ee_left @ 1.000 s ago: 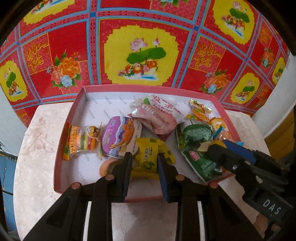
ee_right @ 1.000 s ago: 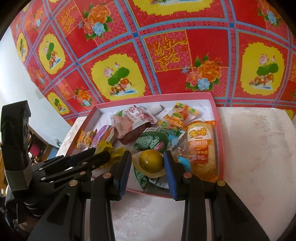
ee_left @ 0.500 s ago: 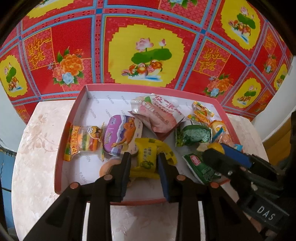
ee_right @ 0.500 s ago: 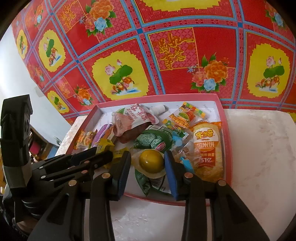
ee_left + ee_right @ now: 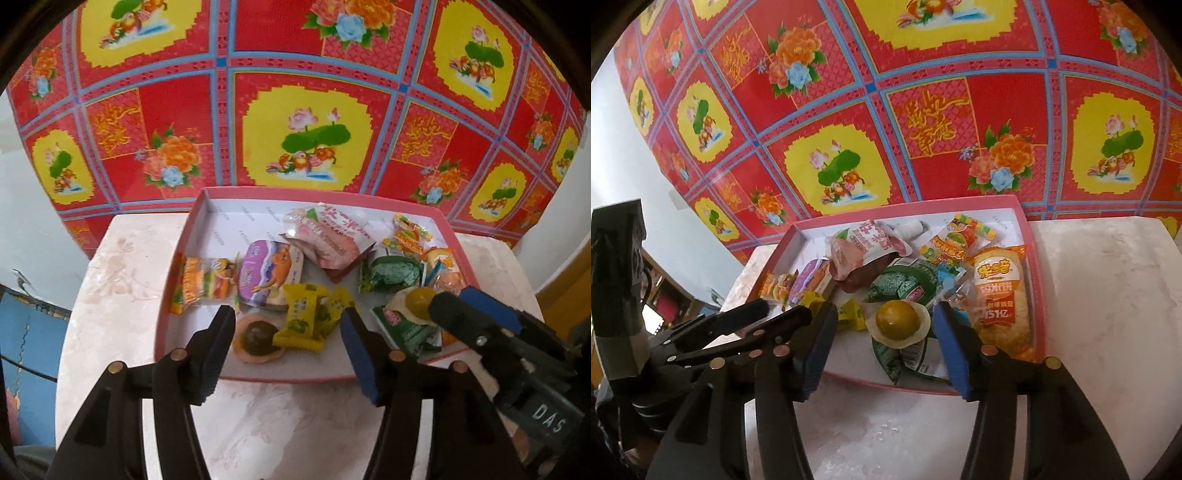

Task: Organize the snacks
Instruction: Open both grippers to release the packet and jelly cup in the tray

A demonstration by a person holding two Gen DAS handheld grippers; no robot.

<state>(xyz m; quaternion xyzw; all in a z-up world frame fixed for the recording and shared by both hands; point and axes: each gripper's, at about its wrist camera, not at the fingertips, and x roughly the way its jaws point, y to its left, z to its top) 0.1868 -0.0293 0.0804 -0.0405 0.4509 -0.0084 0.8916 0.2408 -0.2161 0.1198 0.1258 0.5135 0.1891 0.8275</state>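
A pink-rimmed tray (image 5: 192,229) on a marble table holds several snack packs. My left gripper (image 5: 288,325) is open over the tray's near edge, its fingers either side of a yellow candy pack (image 5: 301,319) and a brown round jelly cup (image 5: 258,338). My right gripper (image 5: 886,325) is open, its fingers either side of a yellow round jelly cup (image 5: 897,321) that lies on a green packet (image 5: 908,360). Neither gripper holds anything. The right gripper also shows at the right of the left wrist view (image 5: 469,314).
The tray (image 5: 1032,280) also holds a purple cup (image 5: 269,273), a pink pouch (image 5: 328,236), an orange rice-cake pack (image 5: 1001,295) and a striped gummy pack (image 5: 203,284). A red flowered cloth (image 5: 306,110) hangs behind. Bare marble (image 5: 1108,295) lies right of the tray.
Both grippers have opened wide and let go of the snacks they pinched: the left off the yellow pack, the right off the yellow jelly cup. Both pulled back slightly.
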